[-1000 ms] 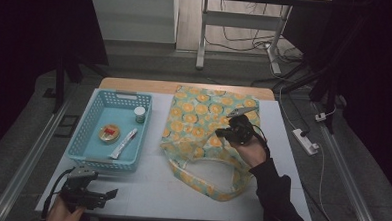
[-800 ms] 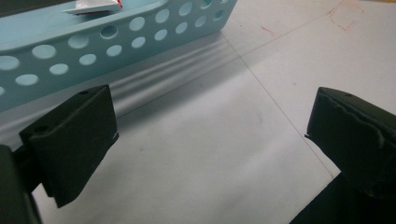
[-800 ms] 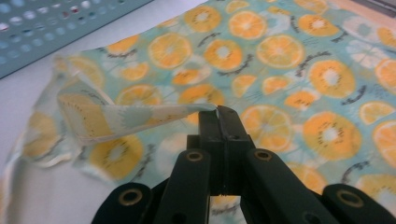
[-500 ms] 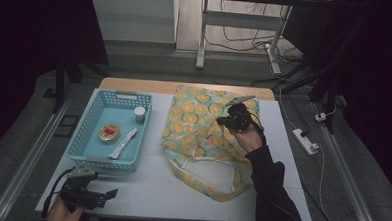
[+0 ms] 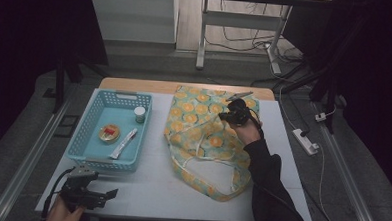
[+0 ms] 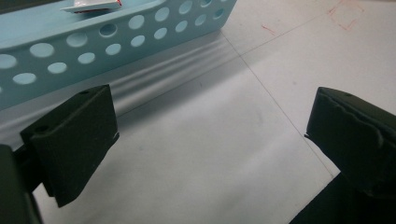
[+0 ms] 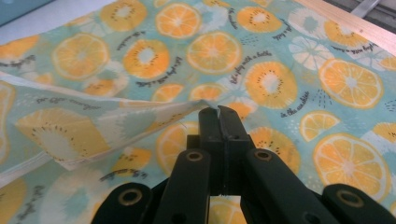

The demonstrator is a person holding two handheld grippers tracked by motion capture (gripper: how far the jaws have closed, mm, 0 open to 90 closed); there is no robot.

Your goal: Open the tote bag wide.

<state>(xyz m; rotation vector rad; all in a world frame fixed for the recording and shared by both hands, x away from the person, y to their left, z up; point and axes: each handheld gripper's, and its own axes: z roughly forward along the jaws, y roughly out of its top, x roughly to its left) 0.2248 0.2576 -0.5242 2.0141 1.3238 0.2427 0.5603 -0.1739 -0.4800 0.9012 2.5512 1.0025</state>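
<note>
The light green cloth bag with orange slice print [image 7: 261, 56] carries small black handwritten lines between the fruits. One reads about "in the sunshine", another "it's fun with a bottle"; these small words stay unsure, the other lines are too blurred.

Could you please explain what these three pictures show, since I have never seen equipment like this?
A person holds two hand-held grippers. One camera looks down from above; one rides on each gripper, looking along its black jaws. On the white table lie a light blue perforated plastic basket with small items and a teal fabric bag printed with orange slices. The right gripper is shut, pinching a fold of the bag's cloth. The left gripper is open, near the basket, holding nothing.
</note>
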